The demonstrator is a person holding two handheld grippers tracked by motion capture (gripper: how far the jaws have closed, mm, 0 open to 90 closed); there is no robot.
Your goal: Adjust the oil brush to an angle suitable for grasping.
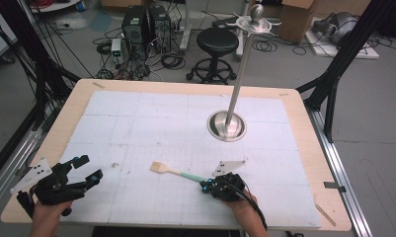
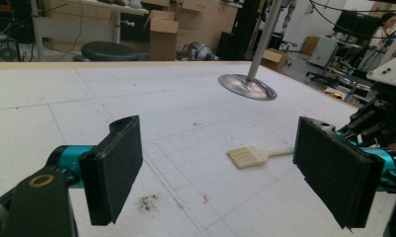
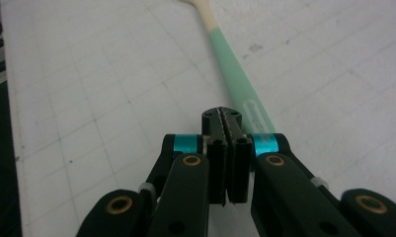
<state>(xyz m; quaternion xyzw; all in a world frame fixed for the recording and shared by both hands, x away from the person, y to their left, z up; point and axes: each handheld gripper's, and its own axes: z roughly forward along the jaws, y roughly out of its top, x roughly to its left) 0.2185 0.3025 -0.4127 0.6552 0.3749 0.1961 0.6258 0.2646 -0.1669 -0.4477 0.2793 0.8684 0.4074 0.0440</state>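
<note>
Basting brush (image 1: 178, 172) lying flat on the surface near its front edge, right gripper (image 1: 205, 186) with jaws closed at its mint handle end, left gripper (image 1: 89, 168) open: probably light, stiff, best pinched mid-handle

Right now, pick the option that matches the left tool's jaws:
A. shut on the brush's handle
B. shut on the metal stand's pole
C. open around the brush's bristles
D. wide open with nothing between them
D: in the left gripper view the left tool has its two black pads far apart over bare table, and the brush lies farther off on the white mat, touched by neither pad.
</note>
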